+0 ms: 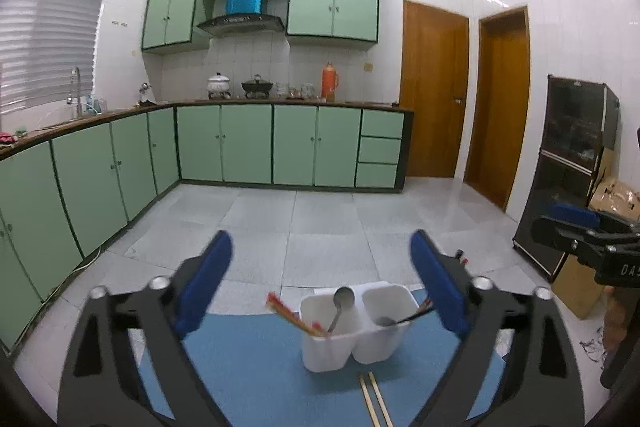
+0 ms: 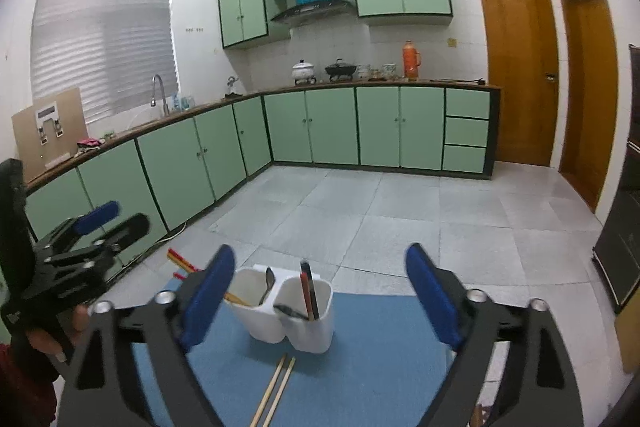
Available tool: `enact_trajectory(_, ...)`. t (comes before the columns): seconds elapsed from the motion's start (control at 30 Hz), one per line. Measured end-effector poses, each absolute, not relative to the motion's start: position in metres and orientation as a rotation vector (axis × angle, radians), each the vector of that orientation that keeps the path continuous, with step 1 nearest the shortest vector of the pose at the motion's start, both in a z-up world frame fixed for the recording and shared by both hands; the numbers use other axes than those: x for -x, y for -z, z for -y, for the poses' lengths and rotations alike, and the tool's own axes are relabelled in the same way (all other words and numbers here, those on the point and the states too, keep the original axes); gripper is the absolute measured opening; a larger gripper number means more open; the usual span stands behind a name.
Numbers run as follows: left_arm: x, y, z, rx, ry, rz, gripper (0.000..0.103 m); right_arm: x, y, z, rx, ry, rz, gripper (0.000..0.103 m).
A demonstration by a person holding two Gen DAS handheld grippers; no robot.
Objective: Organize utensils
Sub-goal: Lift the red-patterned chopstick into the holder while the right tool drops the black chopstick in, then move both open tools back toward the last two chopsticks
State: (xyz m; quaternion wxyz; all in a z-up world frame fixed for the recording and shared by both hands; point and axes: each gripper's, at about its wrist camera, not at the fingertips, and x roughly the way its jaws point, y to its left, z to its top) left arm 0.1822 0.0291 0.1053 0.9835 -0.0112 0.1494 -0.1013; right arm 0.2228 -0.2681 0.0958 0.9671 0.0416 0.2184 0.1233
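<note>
A white two-compartment utensil holder (image 1: 352, 339) (image 2: 290, 315) stands on a blue mat (image 1: 256, 371) (image 2: 380, 359). Its left cup holds a metal spoon (image 1: 342, 301) (image 2: 267, 285) and red-tipped chopsticks (image 1: 290, 313). Its right cup holds another spoon (image 1: 386, 321) (image 2: 290, 311) and dark utensils (image 2: 309, 289). A pair of wooden chopsticks (image 1: 374, 401) (image 2: 276, 389) lies on the mat in front of the holder. My left gripper (image 1: 320, 283) is open and empty above the mat. My right gripper (image 2: 320, 291) is open and empty, with the holder between its fingers in view.
The mat lies on a table above a grey tiled floor (image 2: 400, 219). Green cabinets (image 1: 248, 143) line the far wall and left side. A dark cabinet (image 1: 568, 167) and cardboard boxes (image 1: 612, 195) stand at the right. The other gripper shows at each view's edge (image 1: 592, 239) (image 2: 80, 239).
</note>
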Motion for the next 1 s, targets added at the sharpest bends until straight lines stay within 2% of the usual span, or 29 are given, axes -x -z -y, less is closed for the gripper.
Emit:
enact_trajectory(0.1, -0.163, -0.1, -0.026, 0.024, 0.199, -0.296, 0.095, -0.199, -0.083, 0.269, -0.081, -0.231, -0.437, 0.097)
enact_trajectory(0.43, -0.111, -0.037, -0.028, -0.037, 0.126, -0.384, 0.096, -0.136, -0.012, 0.259, -0.059, -0.156, -0.525, 0.097)
enact_trajectory(0.77, -0.084, 0.049, -0.033, -0.098, 0.124, -0.585, 0.096, -0.101, 0.068, 0.238, -0.087, -0.097, -0.636, 0.096)
enact_trajectory(0.83, -0.079, 0.062, -0.035, -0.104, 0.124, -0.614, 0.096, -0.093, 0.086, 0.228, -0.082, -0.103, -0.666, 0.093)
enact_trajectory(1.0, -0.071, 0.084, -0.039, -0.119, 0.118, -0.677, 0.096, -0.082, 0.114, 0.203, -0.054, -0.126, -0.738, 0.068)
